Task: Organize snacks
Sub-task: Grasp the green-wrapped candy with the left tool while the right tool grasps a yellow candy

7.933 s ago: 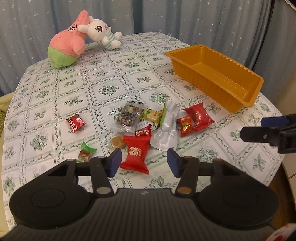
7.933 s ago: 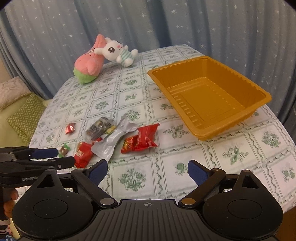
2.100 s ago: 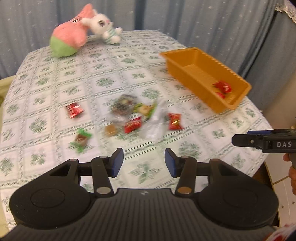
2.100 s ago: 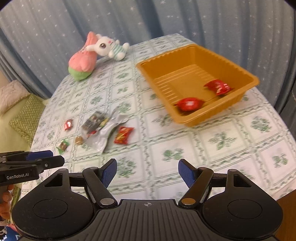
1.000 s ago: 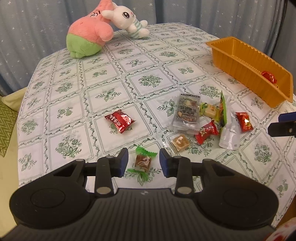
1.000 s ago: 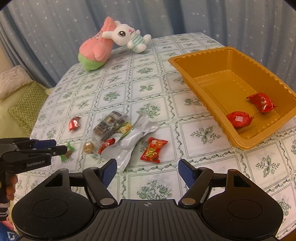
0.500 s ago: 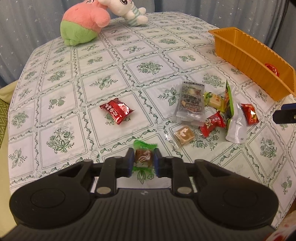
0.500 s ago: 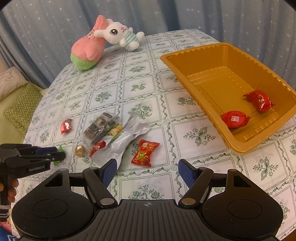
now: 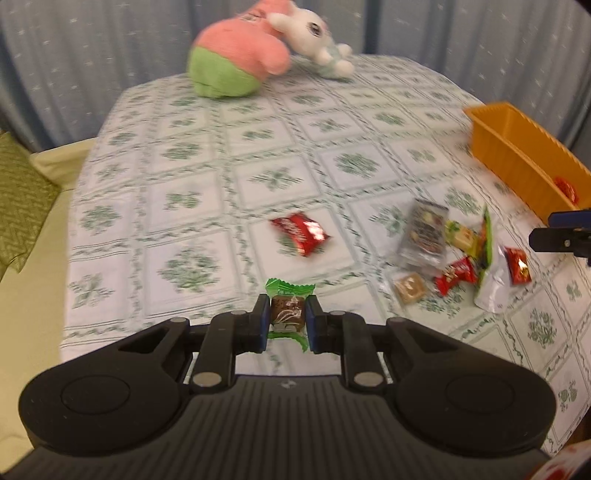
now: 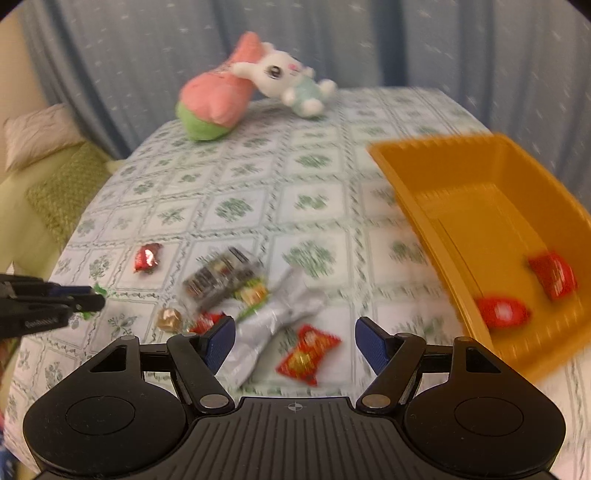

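My left gripper (image 9: 287, 325) is shut on a green-wrapped chocolate candy (image 9: 288, 312) and holds it just above the tablecloth. My right gripper (image 10: 295, 341) is open and empty, hovering over a red snack packet (image 10: 308, 354) and a silver pouch (image 10: 273, 317). The orange tray (image 10: 413, 192) sits at the right with two red packets (image 10: 502, 312) inside. Loose snacks lie in a pile (image 9: 428, 232), and a red candy (image 9: 301, 230) lies apart to the left. The left gripper also shows in the right wrist view (image 10: 88, 299).
Two plush toys, a pink one (image 9: 236, 61) and a white rabbit (image 9: 314, 33), lie at the table's far edge. Blue curtains hang behind. A green cushion (image 10: 62, 192) lies off the table's left side. The right gripper's tip (image 9: 557, 236) shows near the tray.
My left gripper closed on the green-wrapped candy and lifted it slightly. My right gripper moved lower and closer to the red packet and silver pouch. Both views are motion-blurred.
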A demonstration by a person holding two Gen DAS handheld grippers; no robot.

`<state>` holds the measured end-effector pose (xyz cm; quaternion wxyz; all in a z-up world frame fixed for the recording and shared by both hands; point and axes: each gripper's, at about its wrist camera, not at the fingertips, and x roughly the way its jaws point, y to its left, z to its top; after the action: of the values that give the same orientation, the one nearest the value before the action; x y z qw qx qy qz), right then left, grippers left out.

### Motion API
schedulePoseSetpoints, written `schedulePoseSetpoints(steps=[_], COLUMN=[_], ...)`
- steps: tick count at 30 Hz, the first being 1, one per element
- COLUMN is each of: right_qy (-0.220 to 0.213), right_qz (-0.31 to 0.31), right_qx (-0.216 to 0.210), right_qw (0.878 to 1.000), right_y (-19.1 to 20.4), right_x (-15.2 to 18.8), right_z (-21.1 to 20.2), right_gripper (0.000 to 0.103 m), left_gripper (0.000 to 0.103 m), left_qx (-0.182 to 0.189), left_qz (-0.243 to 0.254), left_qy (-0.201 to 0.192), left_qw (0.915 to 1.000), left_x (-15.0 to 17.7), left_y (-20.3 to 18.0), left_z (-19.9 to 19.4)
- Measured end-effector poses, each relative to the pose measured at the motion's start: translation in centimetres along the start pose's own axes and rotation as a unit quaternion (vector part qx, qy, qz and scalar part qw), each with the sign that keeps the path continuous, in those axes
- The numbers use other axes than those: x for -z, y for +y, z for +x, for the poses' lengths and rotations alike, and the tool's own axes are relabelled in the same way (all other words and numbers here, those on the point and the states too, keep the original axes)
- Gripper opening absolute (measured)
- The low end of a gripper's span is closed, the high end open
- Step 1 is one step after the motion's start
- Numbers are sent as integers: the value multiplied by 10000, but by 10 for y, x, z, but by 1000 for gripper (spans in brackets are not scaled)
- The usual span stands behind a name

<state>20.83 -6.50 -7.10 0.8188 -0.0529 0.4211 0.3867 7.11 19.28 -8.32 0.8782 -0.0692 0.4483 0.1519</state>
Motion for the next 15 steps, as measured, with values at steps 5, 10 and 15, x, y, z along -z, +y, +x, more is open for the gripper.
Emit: schedulePoseSetpoints(steps=[5, 10, 15], right_qy=[57, 223, 582], right_qz=[-558, -1181, -1666], right_qx=[-312, -582, -644], right_qw=[9979, 9910, 9822], right_y=[12, 22, 26], right_x=[-14, -24, -27], right_z=[24, 50, 76], right_gripper=[51, 37, 33], left_gripper=[19, 19, 19], left_qx=[-253, -477, -640], left_qz=[-306, -607, -809], left_qy=[-55, -54, -1], left_qw=[9992, 9970, 9947], left_x=[2, 8, 16], left_y=[20, 38, 48], left_z=[-12, -21, -27])
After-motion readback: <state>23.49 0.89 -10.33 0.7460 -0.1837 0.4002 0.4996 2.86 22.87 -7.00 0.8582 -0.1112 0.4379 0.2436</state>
